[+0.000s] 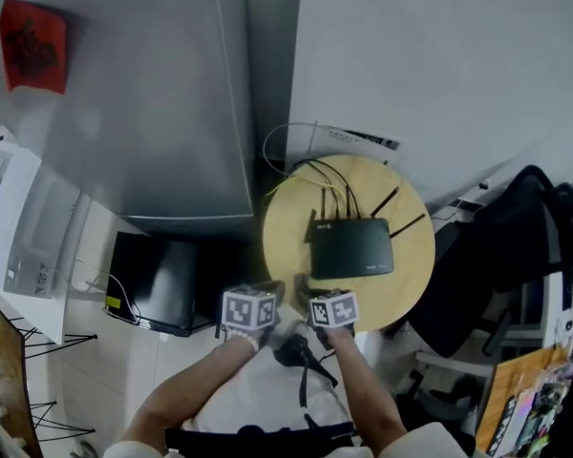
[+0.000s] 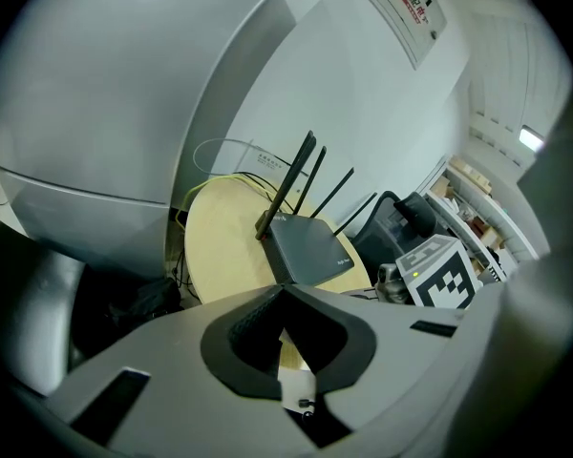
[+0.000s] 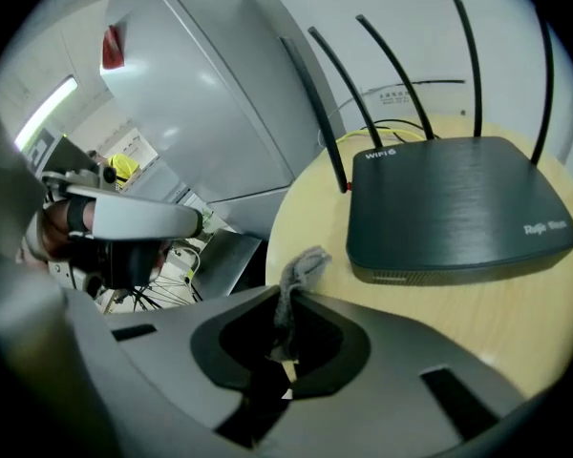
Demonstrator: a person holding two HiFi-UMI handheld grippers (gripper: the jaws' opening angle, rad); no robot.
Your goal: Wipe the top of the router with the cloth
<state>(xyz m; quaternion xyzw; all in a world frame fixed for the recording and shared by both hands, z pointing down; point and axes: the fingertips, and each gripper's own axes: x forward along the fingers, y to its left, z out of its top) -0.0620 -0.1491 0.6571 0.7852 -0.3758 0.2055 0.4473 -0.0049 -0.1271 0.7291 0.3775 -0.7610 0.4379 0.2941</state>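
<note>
A black router (image 1: 351, 246) with several thin antennas lies on a round wooden table (image 1: 411, 284). Both grippers hover at the table's near edge, short of the router. My right gripper (image 3: 291, 299) is shut on a small grey cloth (image 3: 301, 270), whose end pokes out past the jaws just before the router (image 3: 454, 208). In the head view it sits at the router's near left corner (image 1: 306, 289). My left gripper (image 2: 282, 294) is shut with nothing in it, left of the right one (image 1: 267, 294). Its view shows the router (image 2: 310, 251) ahead and to the right.
A tall grey cabinet (image 1: 172, 113) stands left of the table, with a black box (image 1: 158, 280) on the floor beside it. Cables (image 1: 296, 160) loop behind the router. A black chair (image 1: 497, 256) crowds the table's right side.
</note>
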